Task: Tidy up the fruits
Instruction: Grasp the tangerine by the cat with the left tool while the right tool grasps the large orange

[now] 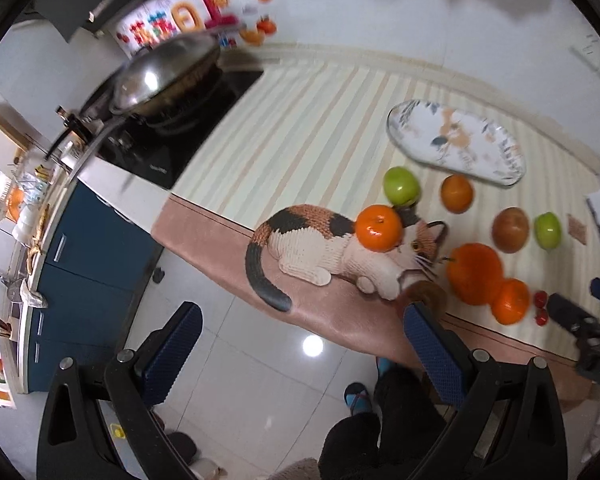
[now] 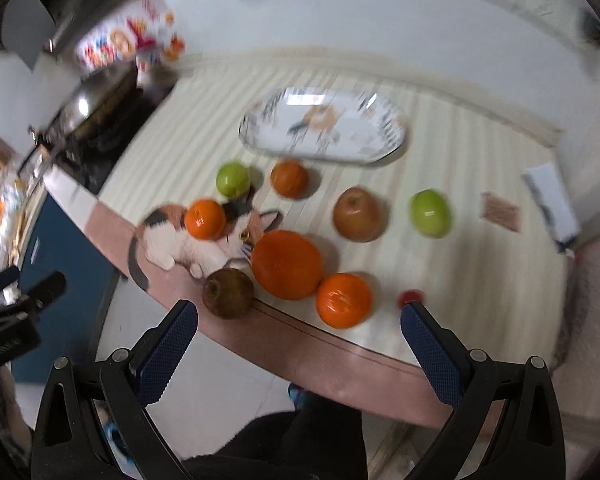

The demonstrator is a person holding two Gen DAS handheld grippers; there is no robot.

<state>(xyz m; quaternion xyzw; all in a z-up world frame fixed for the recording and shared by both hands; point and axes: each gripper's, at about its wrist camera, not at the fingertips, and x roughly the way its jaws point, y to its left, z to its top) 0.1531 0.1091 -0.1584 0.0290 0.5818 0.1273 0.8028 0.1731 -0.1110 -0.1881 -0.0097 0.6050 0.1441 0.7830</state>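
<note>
Loose fruit lies on a striped table. In the right wrist view: a large orange [image 2: 287, 265], a small orange [image 2: 343, 300], a brown kiwi-like fruit [image 2: 228, 293], a brown apple [image 2: 358, 214], two green apples [image 2: 233, 179] [image 2: 430, 213], a dark orange [image 2: 289, 178], an orange [image 2: 205, 219] on a cat picture and a small red fruit [image 2: 411, 296]. A patterned oval plate [image 2: 324, 126] lies behind them, empty. My right gripper [image 2: 298, 328] is open above the table's near edge. My left gripper [image 1: 302, 330] is open, over the floor beside the table; the plate [image 1: 456, 142] and large orange [image 1: 475, 274] show there too.
A cat picture [image 1: 324, 250] lies on the table's near left corner. A wok [image 1: 164, 76] sits on a stove to the left, above blue cabinets [image 1: 80, 264]. A white box [image 2: 552, 204] and a brown card [image 2: 500, 212] lie at the table's right. The person's legs are below.
</note>
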